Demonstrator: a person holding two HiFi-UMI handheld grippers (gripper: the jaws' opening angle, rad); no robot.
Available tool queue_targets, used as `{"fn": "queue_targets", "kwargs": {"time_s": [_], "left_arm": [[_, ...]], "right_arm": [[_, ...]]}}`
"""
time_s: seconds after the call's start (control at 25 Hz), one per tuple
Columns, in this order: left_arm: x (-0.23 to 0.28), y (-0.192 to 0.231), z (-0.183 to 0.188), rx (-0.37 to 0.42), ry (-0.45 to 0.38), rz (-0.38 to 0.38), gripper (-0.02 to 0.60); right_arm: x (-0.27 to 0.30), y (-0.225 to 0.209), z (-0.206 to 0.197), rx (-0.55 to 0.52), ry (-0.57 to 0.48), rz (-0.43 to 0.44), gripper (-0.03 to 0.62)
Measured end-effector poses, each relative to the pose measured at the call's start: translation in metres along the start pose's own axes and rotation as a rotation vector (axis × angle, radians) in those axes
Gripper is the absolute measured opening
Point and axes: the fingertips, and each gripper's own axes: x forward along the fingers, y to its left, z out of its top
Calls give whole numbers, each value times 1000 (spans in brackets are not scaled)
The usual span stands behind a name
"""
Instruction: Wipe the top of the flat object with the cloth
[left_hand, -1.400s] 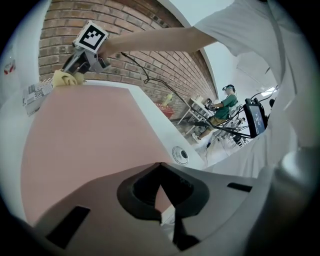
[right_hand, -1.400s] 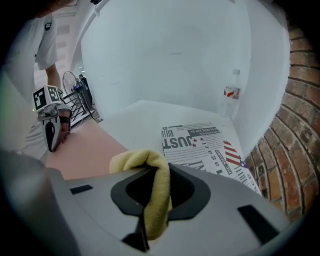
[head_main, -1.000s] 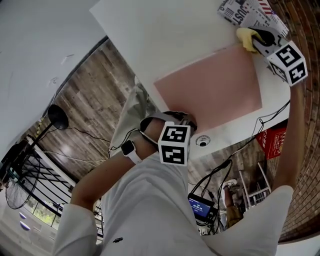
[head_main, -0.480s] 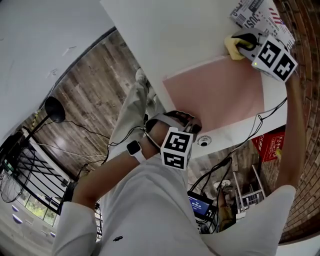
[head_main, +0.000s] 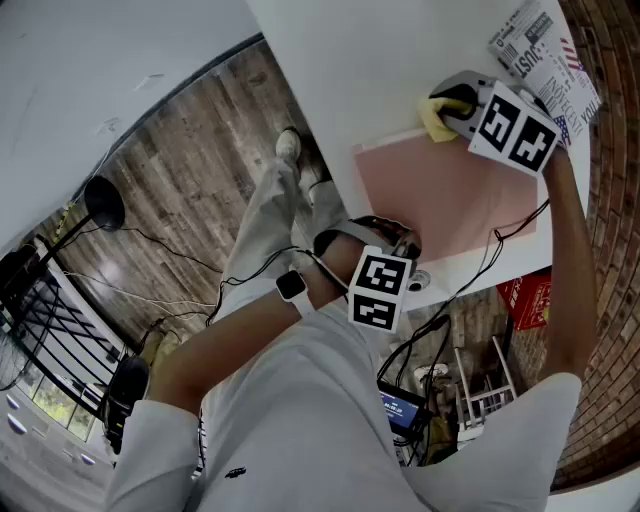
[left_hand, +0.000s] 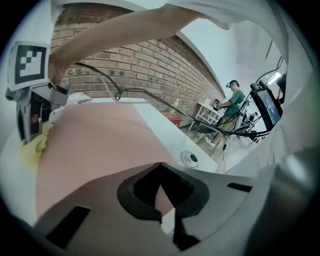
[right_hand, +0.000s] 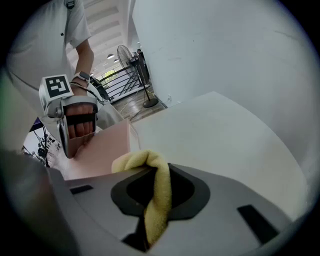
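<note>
Yellow cloth (head_main: 437, 118), one: soft, limp and light. Your right hand-held gripper (head_main: 452, 108) pinches a fold of it at the far corner of the pink flat sheet (head_main: 440, 200), on the white counter (head_main: 380, 70). Sheet, one: thin, probably slides, so steady its near edge. Your left hand-held gripper (left_hand: 162, 200) sits there, jaws drawn together, apparently on nothing. Printed newspaper (head_main: 545, 55), one, just beyond.

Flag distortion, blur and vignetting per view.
Head view: mild wide-angle bend, even light, sharp. Left gripper view: fisheye circle, black corners, brick wall bows, left claw soft up close. Right gripper view: same black corners; cloth fairly sharp, no glare.
</note>
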Motion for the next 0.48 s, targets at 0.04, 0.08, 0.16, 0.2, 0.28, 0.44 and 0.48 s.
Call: {"fn": "queue_targets", "kwargs": {"time_s": [0.04, 0.08, 0.16, 0.2, 0.28, 0.44, 0.48], "left_arm": [[-1, -1, -1, 5, 0, -1, 17], [-1, -1, -2, 7, 1, -2, 17], [-2, 0, -2, 3, -2, -5, 17], [-2, 0, -1, -2, -5, -7, 17], [-2, 0, 0, -4, -13, -5, 17], [-5, -1, -1, -2, -39, 2, 17], [-6, -1, -1, -10, -51, 1, 17]], "right_arm": [[6, 4, 8, -6, -2, 12, 57], [11, 7, 16, -12, -5, 24, 57], [22, 15, 32, -26, -7, 48, 57], [26, 19, 38, -34, -7, 61, 57], [35, 26, 50, -50, -5, 86, 57], [50, 37, 74, -71, -14, 135, 57], [54, 39, 79, -73, -23, 145, 57]]}}
